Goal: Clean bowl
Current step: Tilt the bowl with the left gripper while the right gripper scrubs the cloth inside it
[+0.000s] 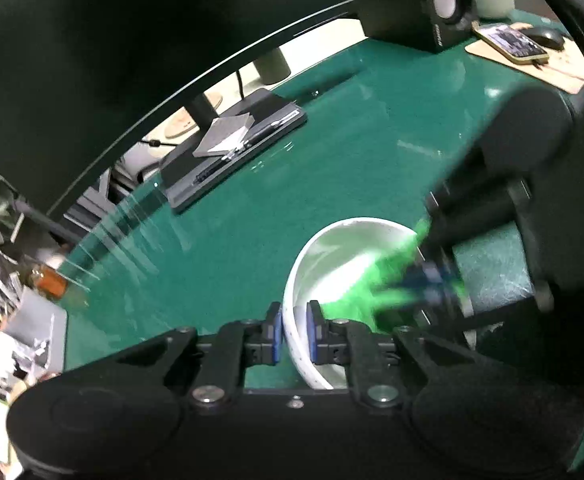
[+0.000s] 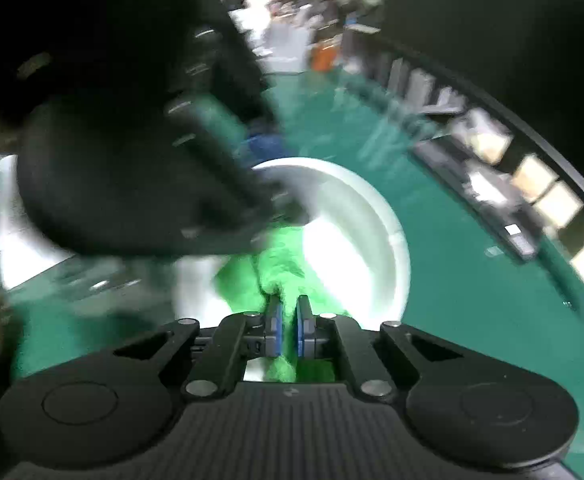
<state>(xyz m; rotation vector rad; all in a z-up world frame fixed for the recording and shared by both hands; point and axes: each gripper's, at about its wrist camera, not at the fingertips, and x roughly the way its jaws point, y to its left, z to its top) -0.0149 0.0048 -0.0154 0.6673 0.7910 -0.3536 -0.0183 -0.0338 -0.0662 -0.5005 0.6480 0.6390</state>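
Our left gripper [image 1: 295,332] pinches the near rim of the white bowl [image 1: 343,240] on the green table [image 1: 252,208]; our right gripper [image 2: 288,330] clamps a green cloth [image 2: 280,268] inside the bowl.

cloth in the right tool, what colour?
Bright green cloth, pinched by the right tool inside the white bowl. Right wrist view shows it best.
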